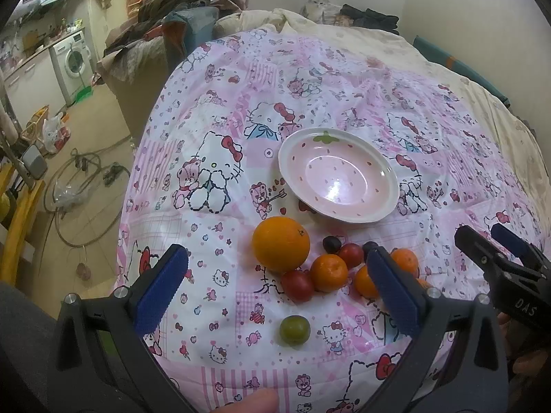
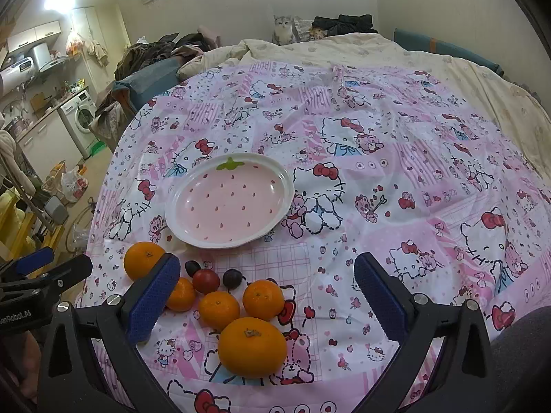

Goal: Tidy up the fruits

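A pink strawberry-pattern plate (image 1: 339, 175) (image 2: 229, 199) lies empty on a pink cartoon cloth. Near it lie a large orange (image 1: 280, 243) (image 2: 144, 260), several smaller oranges (image 1: 329, 272) (image 2: 252, 346), red plums (image 1: 298, 285) (image 2: 206, 281), dark plums (image 1: 331, 243) (image 2: 232, 278) and a green plum (image 1: 294, 330). My left gripper (image 1: 275, 289) is open and empty, low over the fruits. My right gripper (image 2: 267, 296) is open and empty above the oranges; it shows in the left wrist view (image 1: 489, 237) at the right. The left gripper (image 2: 55, 261) shows at the right wrist view's left edge.
The cloth (image 2: 378, 158) covers a bed with a cream quilt (image 2: 430, 58) behind. A cat (image 2: 283, 29) sits at the far end beside dark clothes (image 2: 347, 22). At the left are a cluttered floor (image 1: 82, 179), a washing machine (image 1: 74, 60) and piled clothes (image 1: 165, 10).
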Demonstrator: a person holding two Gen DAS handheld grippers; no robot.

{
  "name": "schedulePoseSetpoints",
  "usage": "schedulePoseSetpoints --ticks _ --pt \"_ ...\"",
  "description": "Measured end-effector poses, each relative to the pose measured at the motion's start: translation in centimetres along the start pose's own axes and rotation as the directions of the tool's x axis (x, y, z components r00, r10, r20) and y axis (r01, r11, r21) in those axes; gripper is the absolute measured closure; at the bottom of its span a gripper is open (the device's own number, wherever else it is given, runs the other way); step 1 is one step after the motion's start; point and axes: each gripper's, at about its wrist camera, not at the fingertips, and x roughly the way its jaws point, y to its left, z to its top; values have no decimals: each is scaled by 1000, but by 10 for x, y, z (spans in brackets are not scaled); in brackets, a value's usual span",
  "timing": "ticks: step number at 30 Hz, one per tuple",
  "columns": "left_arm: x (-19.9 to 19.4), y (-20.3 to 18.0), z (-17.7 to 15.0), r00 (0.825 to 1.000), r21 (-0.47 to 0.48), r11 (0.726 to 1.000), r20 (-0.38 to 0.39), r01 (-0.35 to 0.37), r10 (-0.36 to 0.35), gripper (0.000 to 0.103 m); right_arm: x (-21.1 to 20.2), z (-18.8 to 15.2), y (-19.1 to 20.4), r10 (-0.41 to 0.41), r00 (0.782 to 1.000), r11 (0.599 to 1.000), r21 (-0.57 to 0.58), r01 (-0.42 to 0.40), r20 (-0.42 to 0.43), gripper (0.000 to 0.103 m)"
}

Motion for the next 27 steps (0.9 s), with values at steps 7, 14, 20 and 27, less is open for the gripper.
schedulePoseSetpoints --ticks 7,14,20,27 --pt "0 0 0 1000 -1 1000 -1 -1 1 0 1 -1 -1 1 1000 1000 1 -1 4 0" --pt "1 0 -1 1000 -2 1000 -1 0 0 0 0 0 0 3 1000 1000 3 -3 4 0" --pt "2 2 -2 1000 1 1000 -2 -3 3 0 0 -2 -3 7 1000 1000 12 -7 6 0" --pt "2 3 -3 1000 -1 1000 -5 -3 3 0 -1 -2 -4 10 1000 1000 10 -10 8 0"
